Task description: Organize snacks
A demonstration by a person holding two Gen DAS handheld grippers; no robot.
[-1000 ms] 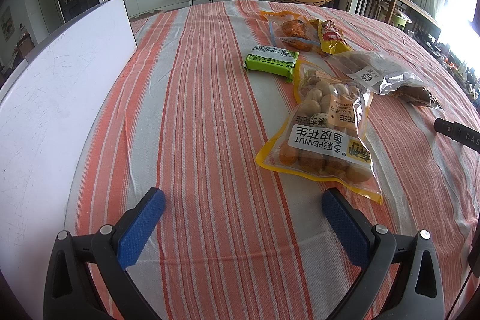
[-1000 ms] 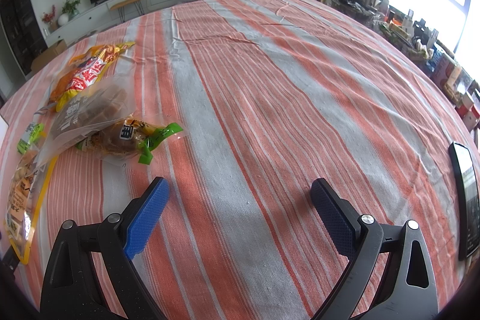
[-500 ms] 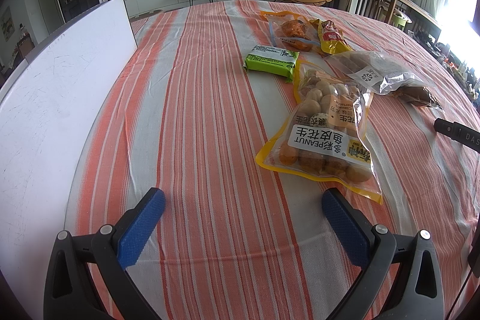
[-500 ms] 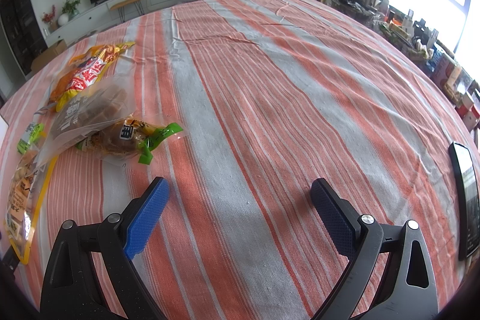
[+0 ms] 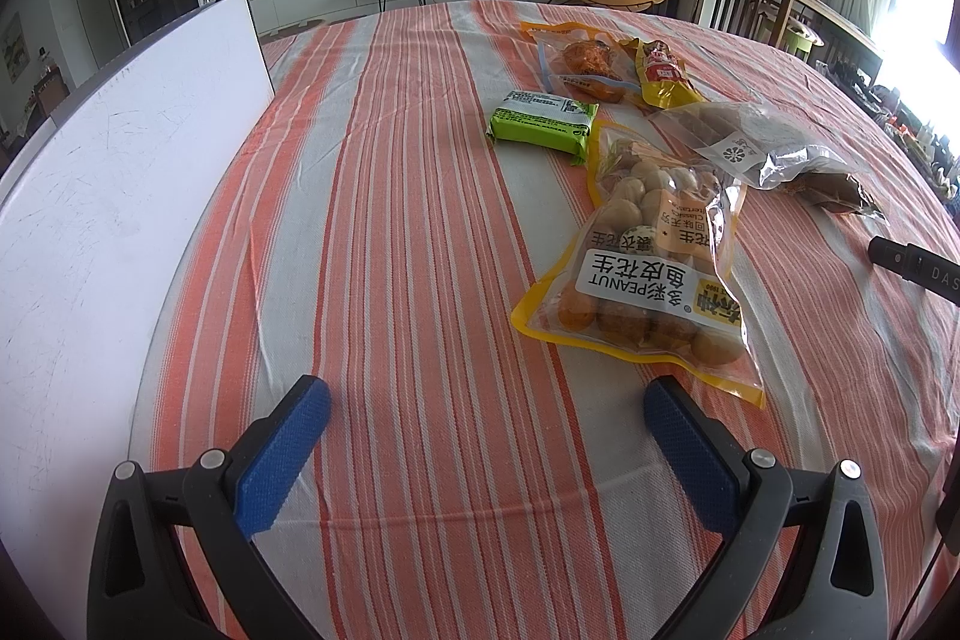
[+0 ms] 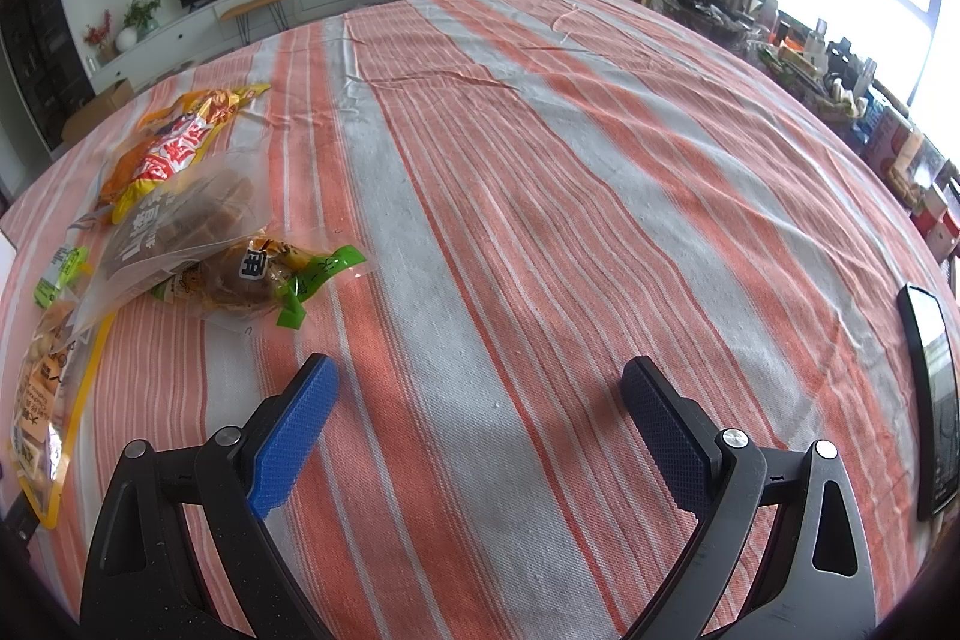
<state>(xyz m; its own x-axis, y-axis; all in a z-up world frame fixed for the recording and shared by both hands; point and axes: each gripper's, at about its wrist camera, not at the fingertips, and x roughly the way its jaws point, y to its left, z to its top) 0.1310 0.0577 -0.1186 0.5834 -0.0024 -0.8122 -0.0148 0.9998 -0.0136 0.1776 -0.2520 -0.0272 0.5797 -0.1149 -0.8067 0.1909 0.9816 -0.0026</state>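
Several snack packs lie on the striped tablecloth (image 5: 390, 232). A yellow-edged peanut bag (image 5: 648, 256) lies just ahead and right of my left gripper (image 5: 486, 394), which is open and empty. Beyond it are a green pack (image 5: 543, 124), a clear bag of brown pieces (image 5: 750, 142), an orange snack bag (image 5: 585, 61) and a yellow-red pack (image 5: 660, 73). My right gripper (image 6: 477, 379) is open and empty above bare cloth. To its left lie a green-ended pack (image 6: 258, 277), the clear bag (image 6: 180, 226), the yellow-red pack (image 6: 174, 148) and the peanut bag (image 6: 48, 388).
A white board (image 5: 102, 196) stands along the table's left side. A black phone (image 6: 933, 400) lies near the table's right edge. Part of the right gripper's black body (image 5: 918, 265) shows at the right of the left wrist view. Chairs and shelves stand beyond the table.
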